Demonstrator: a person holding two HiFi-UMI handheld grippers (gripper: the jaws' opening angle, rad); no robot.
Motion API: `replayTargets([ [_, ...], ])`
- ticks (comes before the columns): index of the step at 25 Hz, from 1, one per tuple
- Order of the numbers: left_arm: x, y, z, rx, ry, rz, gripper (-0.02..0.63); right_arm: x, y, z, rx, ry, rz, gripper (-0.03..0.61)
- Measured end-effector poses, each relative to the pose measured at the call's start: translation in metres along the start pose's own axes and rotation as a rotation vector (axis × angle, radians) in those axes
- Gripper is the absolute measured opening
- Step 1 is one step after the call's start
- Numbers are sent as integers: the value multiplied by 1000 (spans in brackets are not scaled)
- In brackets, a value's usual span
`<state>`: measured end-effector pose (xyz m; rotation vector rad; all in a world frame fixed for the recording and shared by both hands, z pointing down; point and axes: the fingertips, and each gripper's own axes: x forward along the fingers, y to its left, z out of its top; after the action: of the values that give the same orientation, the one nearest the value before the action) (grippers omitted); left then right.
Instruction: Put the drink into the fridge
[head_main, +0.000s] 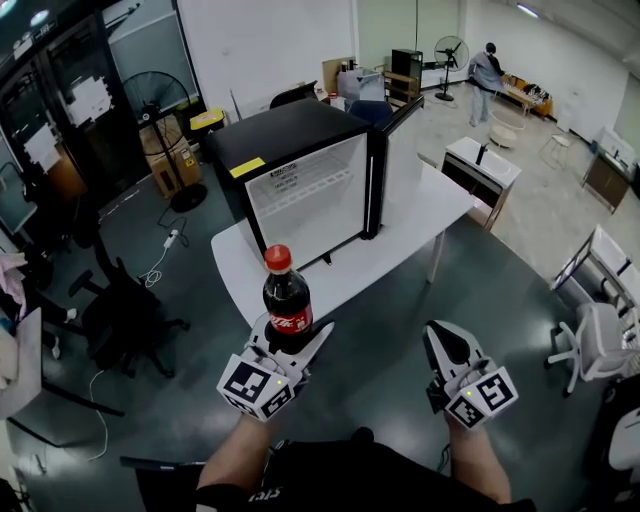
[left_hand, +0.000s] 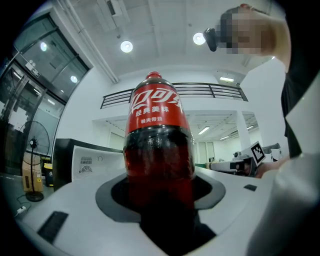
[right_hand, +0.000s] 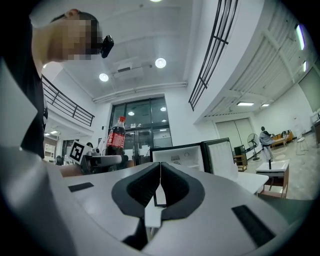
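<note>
A cola bottle (head_main: 286, 296) with a red cap and red label stands upright in my left gripper (head_main: 290, 345), which is shut on its lower body. In the left gripper view the bottle (left_hand: 159, 150) fills the middle, clamped between the jaws. My right gripper (head_main: 440, 345) is shut with nothing in it; its jaws meet in the right gripper view (right_hand: 160, 187). A small black fridge (head_main: 300, 170) stands on the white table (head_main: 420, 215) ahead of me, its door (head_main: 385, 160) swung open to the right and its white inside bare. Both grippers are short of the table's near edge.
A black office chair (head_main: 125, 310) stands at the left, a standing fan (head_main: 155, 110) and cartons behind it. More white desks (head_main: 480, 170) lie to the right, with a white chair (head_main: 600, 345) at the far right. A person (head_main: 487, 75) stands far back. Cables lie on the floor.
</note>
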<state>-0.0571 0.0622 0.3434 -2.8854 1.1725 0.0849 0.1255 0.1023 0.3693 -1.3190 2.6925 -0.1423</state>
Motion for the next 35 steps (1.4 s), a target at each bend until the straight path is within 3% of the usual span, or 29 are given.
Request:
replayTargets([
  [7,27,4,0,22,-11,7,272,8,-23,0,5,20,15,18],
  [15,72,41,-22,3,-25,5,272,49,-57,-11,-14,66,26,18],
  [28,199,166,-49,-17,-65,-53,273,210,-164,-14,-60,127,42,18],
  [35,237,211,-57,7,-53,-77,272,279,-193,-20,-46,141,68,17],
])
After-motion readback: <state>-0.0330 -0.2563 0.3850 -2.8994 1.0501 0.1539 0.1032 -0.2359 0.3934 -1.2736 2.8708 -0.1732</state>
